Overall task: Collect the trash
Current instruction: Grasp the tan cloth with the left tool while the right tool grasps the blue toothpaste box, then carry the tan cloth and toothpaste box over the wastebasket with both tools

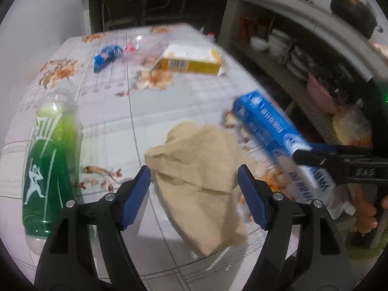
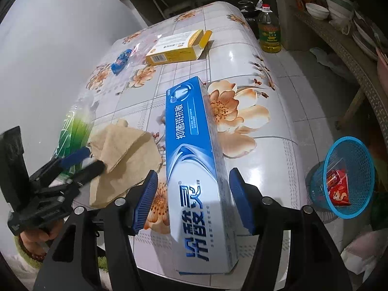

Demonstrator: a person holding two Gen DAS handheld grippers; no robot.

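While both sets of fingers stand released, the long blue-and-white cardboard toothpaste box (image 2: 197, 169) overhanging the flowered glossy tabletop (image 2: 266, 145) could tip off; the crumpled tan paper napkin (image 1: 201, 169) may slide away.

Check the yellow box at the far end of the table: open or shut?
Open. The yellow box lies flat on the table with its end flaps folded outward in the right wrist view. Contents cannot be seen.

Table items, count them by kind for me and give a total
Cardboard boxes: 2, the blue toothpaste box and the yellow box
Plastic bottles: 1, the green bottle
Paper napkins: 1, the brown napkin
Wrappers: 2, the blue wrapper and the clear wrapper
Total: 6
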